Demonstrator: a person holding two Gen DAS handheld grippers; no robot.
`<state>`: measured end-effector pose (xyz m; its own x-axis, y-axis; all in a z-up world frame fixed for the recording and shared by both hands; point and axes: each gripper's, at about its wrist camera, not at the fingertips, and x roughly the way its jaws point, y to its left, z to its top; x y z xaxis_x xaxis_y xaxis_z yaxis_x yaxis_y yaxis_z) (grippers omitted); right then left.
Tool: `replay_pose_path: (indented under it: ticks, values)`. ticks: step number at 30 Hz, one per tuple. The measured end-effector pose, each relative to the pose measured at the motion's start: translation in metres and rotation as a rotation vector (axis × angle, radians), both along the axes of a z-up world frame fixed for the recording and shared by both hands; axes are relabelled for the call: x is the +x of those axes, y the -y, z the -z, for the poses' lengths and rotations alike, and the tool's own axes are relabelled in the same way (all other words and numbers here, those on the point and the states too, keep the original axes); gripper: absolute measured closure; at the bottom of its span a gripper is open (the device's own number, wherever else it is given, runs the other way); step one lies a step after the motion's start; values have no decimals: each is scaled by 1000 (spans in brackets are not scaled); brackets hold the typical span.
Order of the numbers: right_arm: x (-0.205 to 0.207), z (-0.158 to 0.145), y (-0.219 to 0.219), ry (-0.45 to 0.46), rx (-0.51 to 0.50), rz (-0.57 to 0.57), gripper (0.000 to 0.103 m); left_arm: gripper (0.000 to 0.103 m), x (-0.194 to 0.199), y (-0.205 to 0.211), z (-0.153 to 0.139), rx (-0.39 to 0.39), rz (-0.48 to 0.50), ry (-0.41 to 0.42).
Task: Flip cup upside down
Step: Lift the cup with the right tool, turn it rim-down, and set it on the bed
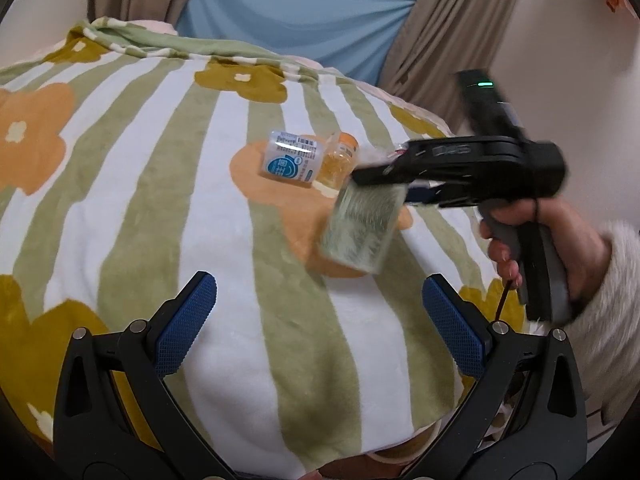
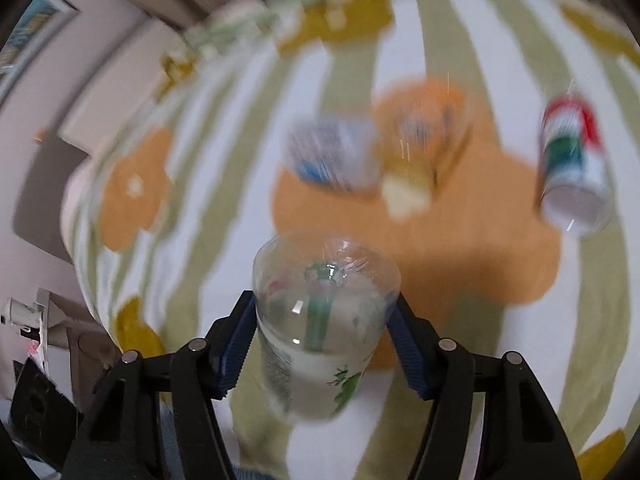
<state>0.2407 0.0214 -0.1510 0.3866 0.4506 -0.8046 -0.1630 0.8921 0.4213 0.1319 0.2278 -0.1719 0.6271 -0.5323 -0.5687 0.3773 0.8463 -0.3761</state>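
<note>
A clear plastic cup [image 2: 320, 320] with green print sits between the blue pads of my right gripper [image 2: 324, 340], which is shut on it. In the left wrist view the same cup [image 1: 360, 228] hangs tilted under the right gripper [image 1: 380, 184], above the striped flower blanket [image 1: 160, 160], blurred by motion. My left gripper [image 1: 316, 320] is open and empty, low over the blanket in front of the cup.
A white bottle with a blue label [image 1: 290, 158] and an orange-capped bottle [image 1: 340, 160] lie on the blanket behind the cup. A red, white and green cup [image 2: 572, 164] lies at the right. Curtains [image 1: 440, 20] and a wall stand behind.
</note>
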Motion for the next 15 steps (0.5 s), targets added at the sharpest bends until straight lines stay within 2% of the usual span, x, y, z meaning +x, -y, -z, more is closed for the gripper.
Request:
replay_pose_path:
  ticks: [3, 8, 15]
  values:
    - [-28, -13, 2, 205, -58, 40, 44, 1, 0, 2, 0, 7, 5, -3]
    - [-63, -7, -9, 369, -171, 49, 44, 1, -2, 2, 0, 18, 4, 7]
    - [-86, 14, -12, 542, -310, -38, 45, 1, -2, 2, 0, 18, -5, 1]
